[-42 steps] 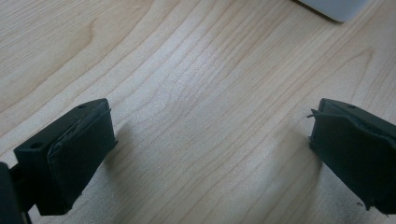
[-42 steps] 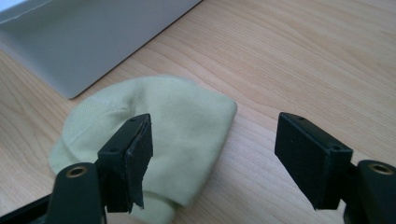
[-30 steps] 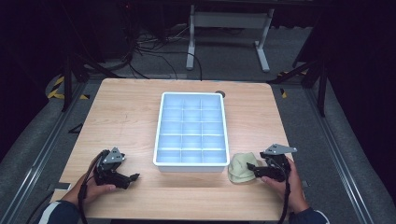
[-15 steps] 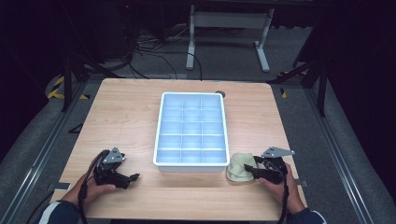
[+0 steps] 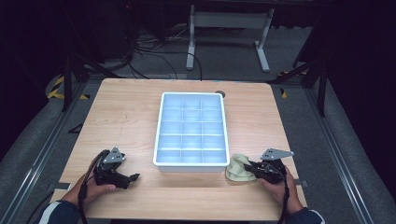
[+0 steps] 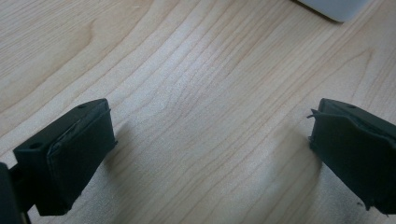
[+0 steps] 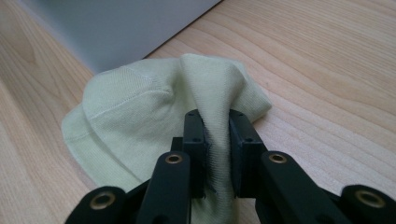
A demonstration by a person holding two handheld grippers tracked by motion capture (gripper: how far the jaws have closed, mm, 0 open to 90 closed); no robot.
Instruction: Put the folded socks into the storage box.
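A pale green knitted cloth lies bunched on the table at the tray's near right corner. My right gripper has just been closing and is now shut on a raised fold of the pale green cloth, which is pinched between its black pads. My left gripper rests near the table's front left in a person's hand. In the left gripper view its jaws stand wide apart over bare wood, and the left gripper holds nothing.
A white tray with several small compartments stands in the middle of the wooden table. Its corner shows at the top of the left gripper view. Cables and a metal stand lie on the dark floor beyond.
The right gripper's jaws have closed on the cloth, pulling a fold of it up between them. Both hands have stayed where they were.
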